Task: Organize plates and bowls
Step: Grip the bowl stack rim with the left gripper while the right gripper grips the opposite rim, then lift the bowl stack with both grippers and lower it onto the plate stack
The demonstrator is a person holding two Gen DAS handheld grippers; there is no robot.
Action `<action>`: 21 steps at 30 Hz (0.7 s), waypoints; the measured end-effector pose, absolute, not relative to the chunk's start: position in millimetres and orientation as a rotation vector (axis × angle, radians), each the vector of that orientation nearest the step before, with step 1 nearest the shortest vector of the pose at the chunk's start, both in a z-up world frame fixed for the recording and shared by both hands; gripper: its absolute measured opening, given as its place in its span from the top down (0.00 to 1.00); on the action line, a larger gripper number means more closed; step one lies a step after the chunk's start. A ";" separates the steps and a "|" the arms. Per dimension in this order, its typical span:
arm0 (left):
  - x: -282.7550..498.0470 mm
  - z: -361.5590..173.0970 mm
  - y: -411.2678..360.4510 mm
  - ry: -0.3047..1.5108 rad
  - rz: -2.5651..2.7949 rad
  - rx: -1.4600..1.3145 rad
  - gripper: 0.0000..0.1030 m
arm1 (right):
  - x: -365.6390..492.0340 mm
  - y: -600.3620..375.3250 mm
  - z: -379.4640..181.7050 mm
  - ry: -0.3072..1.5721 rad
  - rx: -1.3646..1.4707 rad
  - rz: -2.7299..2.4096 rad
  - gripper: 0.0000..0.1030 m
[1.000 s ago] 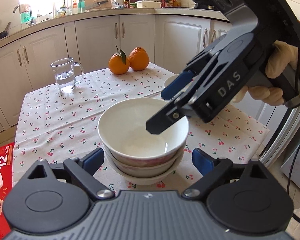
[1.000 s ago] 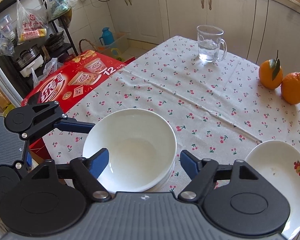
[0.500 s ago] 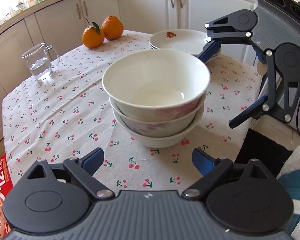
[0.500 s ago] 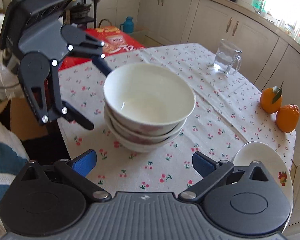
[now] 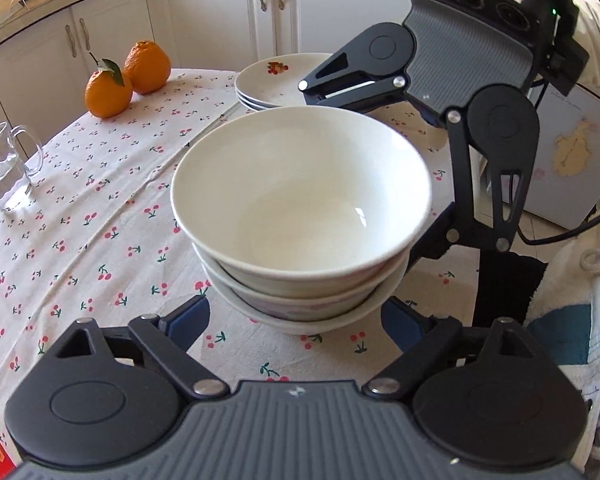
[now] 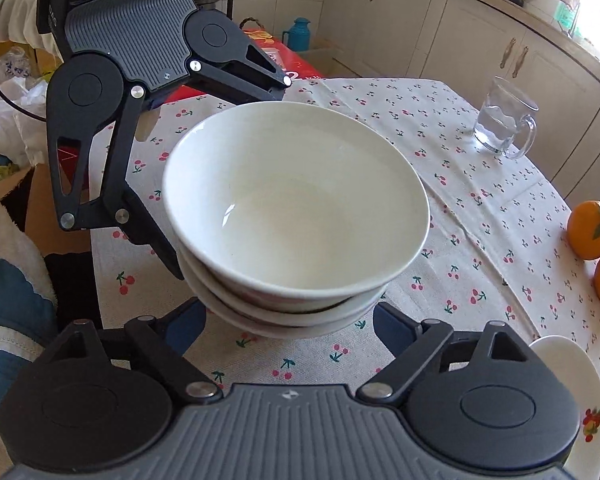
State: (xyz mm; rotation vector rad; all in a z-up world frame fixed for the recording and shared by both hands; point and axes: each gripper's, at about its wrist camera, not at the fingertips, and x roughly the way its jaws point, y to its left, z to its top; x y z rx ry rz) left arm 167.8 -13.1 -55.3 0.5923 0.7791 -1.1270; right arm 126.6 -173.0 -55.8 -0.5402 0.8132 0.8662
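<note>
- Three stacked bowls (image 5: 300, 216) stand on the cherry tablecloth (image 5: 80, 220); a glass mug (image 5: 4, 172) and two oranges (image 5: 126, 76) are to the left.
- Left gripper (image 5: 296, 320) is wide open around the stack, gripping nothing.
- Right gripper (image 6: 288, 324) is also spread wide on the opposite side; stacked plates (image 5: 272, 84) lie beyond.

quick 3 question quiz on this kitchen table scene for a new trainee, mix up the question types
1. True or false: the bowl stack holds three nested bowls.
2. Multiple choice: the plates sit A) beyond the bowls, near the table's far edge in the left wrist view, B) under the bowls, C) on the floor.
3. Fill in: beside the two oranges, the table holds a glass ____ of water.

Key: 1 true; 2 A; 3 mug. Left gripper and right gripper both stand open on opposite sides of the stack.
</note>
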 end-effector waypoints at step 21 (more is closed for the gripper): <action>174.7 -59.7 -16.2 0.792 -1.196 0.604 0.27 | 136.8 -175.7 -56.6 0.831 -0.491 0.943 0.15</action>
